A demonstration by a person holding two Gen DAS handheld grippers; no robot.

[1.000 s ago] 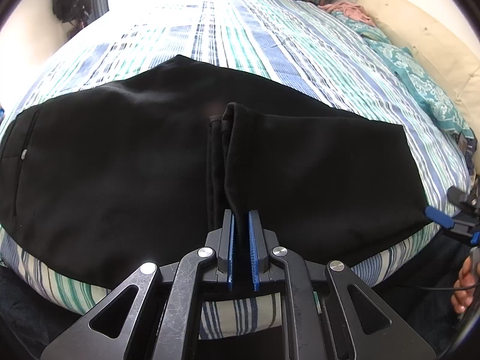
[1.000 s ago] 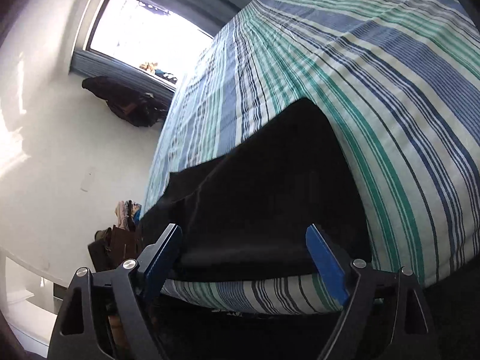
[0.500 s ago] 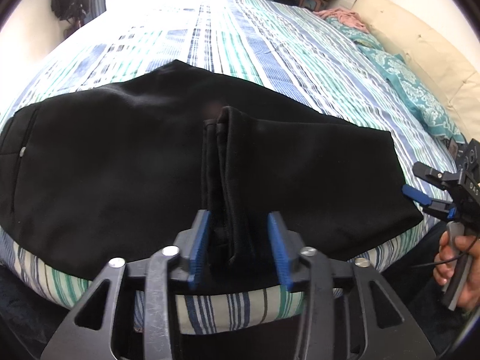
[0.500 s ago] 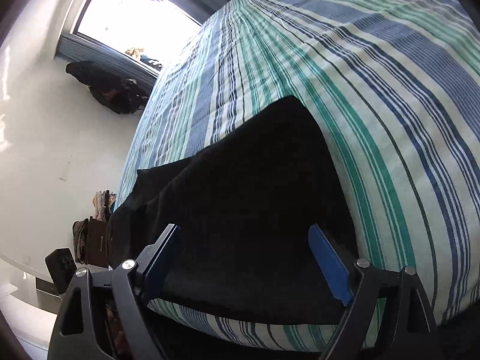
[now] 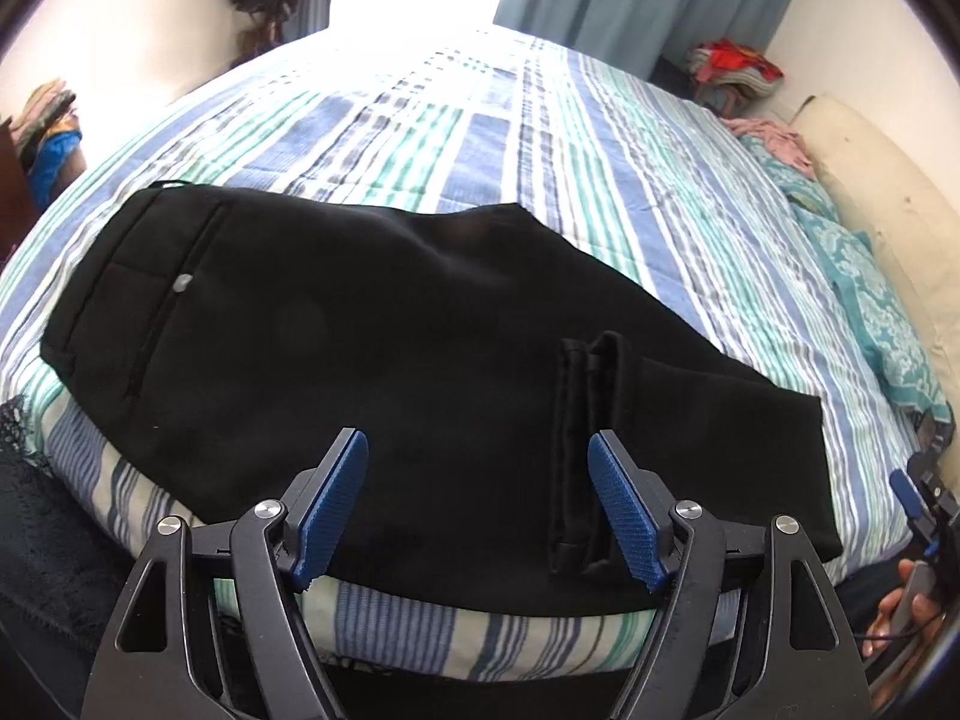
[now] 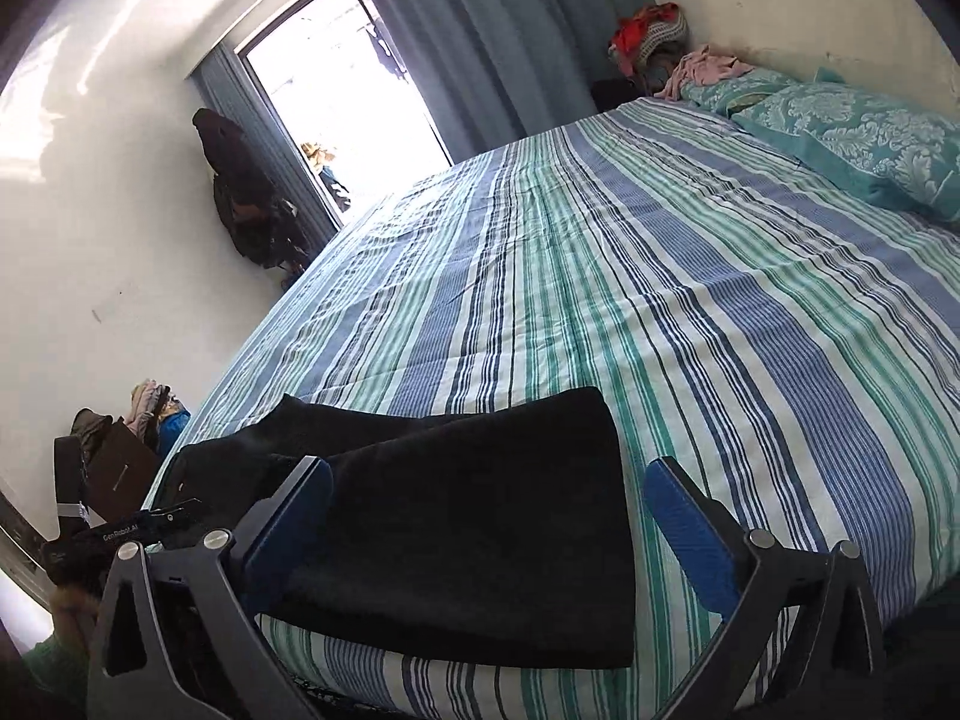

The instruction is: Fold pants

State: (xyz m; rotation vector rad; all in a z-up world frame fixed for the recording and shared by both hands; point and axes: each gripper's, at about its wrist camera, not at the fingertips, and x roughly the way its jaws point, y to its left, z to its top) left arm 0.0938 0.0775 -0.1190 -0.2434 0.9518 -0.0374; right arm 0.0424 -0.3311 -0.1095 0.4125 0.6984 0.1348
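Black pants lie folded along the near edge of a striped bed, filling the centre of the left wrist frame, hems resting on top at lower right. The left gripper hangs above them, jaws opening, nothing clasped. The right gripper straddles the folded end at lower centre, jaws widening, pads clear of cloth. Teal pillows sit upper right; blue curtains flank a bright window.

Striped bed, white walls, bright curtained window.
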